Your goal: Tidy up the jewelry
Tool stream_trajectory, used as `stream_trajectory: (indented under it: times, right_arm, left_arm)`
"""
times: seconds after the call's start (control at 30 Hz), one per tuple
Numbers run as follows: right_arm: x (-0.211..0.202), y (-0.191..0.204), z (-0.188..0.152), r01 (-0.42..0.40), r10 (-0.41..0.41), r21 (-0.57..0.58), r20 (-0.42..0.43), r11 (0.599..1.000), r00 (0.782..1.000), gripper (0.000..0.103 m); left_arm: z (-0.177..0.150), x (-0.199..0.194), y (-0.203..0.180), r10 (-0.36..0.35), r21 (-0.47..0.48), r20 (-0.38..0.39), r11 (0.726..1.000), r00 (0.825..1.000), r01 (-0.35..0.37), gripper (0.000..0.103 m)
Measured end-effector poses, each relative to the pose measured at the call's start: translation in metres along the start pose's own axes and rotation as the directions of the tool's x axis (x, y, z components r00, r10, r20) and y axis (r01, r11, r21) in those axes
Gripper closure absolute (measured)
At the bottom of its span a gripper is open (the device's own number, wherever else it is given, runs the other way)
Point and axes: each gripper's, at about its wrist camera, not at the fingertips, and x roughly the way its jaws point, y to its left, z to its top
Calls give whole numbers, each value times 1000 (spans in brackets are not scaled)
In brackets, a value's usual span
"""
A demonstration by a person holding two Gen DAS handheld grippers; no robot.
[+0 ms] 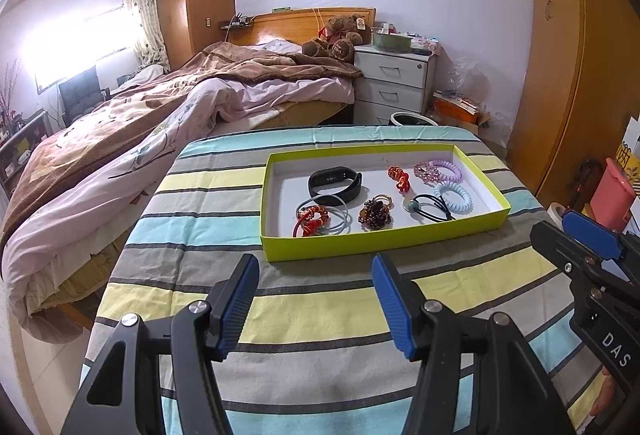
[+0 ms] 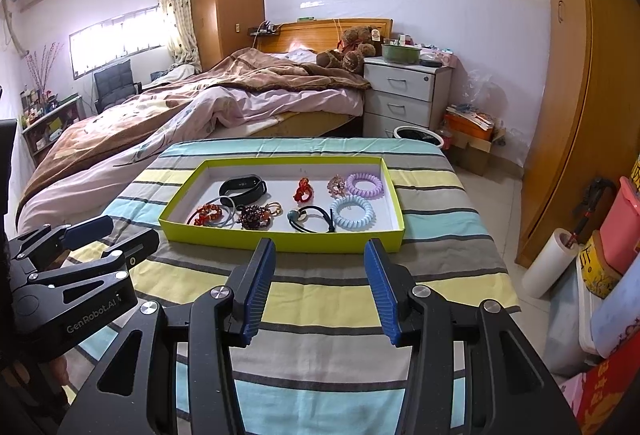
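A lime-green shallow box (image 1: 360,241) (image 2: 280,241) stands on the striped table. In it lie a black fitness band (image 1: 335,183) (image 2: 243,187), a red beaded bracelet (image 1: 313,219) (image 2: 207,214), a dark beaded bracelet (image 1: 374,215) (image 2: 254,217), a red hair clip (image 1: 400,178) (image 2: 303,190), a purple coil tie (image 1: 450,171) (image 2: 365,185), a blue coil tie (image 1: 454,197) (image 2: 354,213) and a black hair tie with a bead (image 1: 430,207) (image 2: 310,217). My left gripper (image 1: 314,267) and right gripper (image 2: 320,249) are both open and empty, hovering in front of the box.
The striped cloth (image 1: 320,315) covers the table. A bed (image 1: 160,115) lies to the left, white drawers (image 1: 394,83) behind, a wooden wardrobe (image 1: 568,75) to the right. A paper roll (image 2: 548,263) and boxes (image 2: 616,235) stand right of the table.
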Motion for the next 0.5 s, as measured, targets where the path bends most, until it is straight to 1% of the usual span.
stream_trajectory:
  times: [0.5]
  right_arm:
    - [1, 2, -2, 1, -1, 2, -4, 1000, 1000, 56]
  left_arm:
    - [-3, 3, -2, -9, -1, -1, 1000, 1000, 9, 44]
